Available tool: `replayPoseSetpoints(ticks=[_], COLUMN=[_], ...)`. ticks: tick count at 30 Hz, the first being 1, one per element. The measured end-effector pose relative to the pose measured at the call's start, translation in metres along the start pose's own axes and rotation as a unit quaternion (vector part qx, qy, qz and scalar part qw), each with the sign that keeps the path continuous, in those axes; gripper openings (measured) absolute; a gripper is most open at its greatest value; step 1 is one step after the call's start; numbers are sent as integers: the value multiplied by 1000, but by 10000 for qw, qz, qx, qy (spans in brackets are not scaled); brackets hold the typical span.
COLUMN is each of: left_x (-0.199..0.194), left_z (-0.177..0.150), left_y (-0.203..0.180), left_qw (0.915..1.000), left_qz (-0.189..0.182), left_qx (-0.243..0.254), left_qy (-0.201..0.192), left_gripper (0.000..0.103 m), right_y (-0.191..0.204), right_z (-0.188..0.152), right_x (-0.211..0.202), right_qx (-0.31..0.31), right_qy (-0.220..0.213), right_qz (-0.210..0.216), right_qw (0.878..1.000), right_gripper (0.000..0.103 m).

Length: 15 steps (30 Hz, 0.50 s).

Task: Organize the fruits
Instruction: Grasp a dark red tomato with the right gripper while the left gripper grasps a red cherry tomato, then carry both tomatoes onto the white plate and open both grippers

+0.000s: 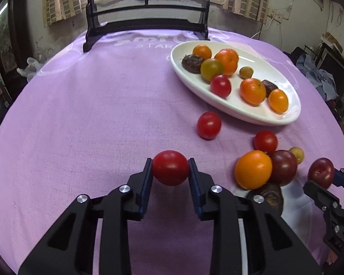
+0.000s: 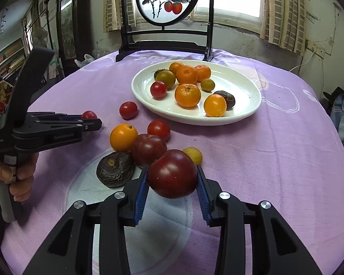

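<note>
Closest to each lens are the tools. Left tool [image 1: 170, 168] has its pads pressed on both sides of a red tomato [image 1: 170, 168], low over the purple cloth [image 1: 80, 114] of the counter. Right tool [image 2: 172, 178] grips a dark plum [image 2: 172, 173] between blue pads, jaws a little wider apart.

Behind all stands a black screen [image 2: 166, 39]; only the right view shows its whole round painting, the left view cuts it at the top. Only the right view also shows the hand [image 2: 13, 176] that holds the left tool, and that tool from the side with the tomato at its tip.

On the far right part of the cloth lies a white plate [image 1: 263, 116] with oranges, one red tomato, a green-yellow fruit and some dark fruits inside.

Between plate and tools lies a loose group on the cloth: an orange [image 2: 123, 137] touching a second plum [image 2: 149, 149], a wrinkled dark fruit [image 2: 115, 171] just beside them, two more tomatoes [image 2: 128, 110] [image 2: 158, 129], and a small yellow fruit [image 2: 193, 155]. In the left view the wrinkled fruit is half hidden behind the tool.
</note>
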<state>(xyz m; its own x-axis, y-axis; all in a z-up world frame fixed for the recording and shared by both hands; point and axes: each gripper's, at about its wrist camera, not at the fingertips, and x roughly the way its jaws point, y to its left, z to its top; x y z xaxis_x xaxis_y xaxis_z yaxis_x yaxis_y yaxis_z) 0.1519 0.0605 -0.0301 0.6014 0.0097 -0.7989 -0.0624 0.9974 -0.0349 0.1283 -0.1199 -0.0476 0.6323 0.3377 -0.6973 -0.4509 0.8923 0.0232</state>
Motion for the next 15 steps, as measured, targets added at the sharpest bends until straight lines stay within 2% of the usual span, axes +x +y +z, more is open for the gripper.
replayPoseSetpoints(ticks=[3, 5, 7, 12, 15], left_x=[-10, -11, -15, -29, -19], left_z=[-1, 3, 11, 51, 72], left_y=[-7, -13, -21, -38, -47], left_qw=[9997, 9998, 9999, 9993, 9994], left_qz=[60, 139, 60, -287, -185], left_qx=[85, 33, 71, 107, 130], left_qy=[-207, -117, -41, -236, -277], left_gripper=[30, 30, 30, 29, 30], right_y=[-1, -4, -9, -22, -34], right_z=[0, 1, 6, 33, 56], right_x=[-1, -3, -4, -17, -10], right_qx=[7, 63, 192, 141, -12], right_qy=[-53, -140, -126, -433, -614], right_qz=[23, -20, -191, -230, -400], right_qw=[10000, 9999, 9996, 9987, 9973], right_gripper=[40, 40, 40, 40, 40])
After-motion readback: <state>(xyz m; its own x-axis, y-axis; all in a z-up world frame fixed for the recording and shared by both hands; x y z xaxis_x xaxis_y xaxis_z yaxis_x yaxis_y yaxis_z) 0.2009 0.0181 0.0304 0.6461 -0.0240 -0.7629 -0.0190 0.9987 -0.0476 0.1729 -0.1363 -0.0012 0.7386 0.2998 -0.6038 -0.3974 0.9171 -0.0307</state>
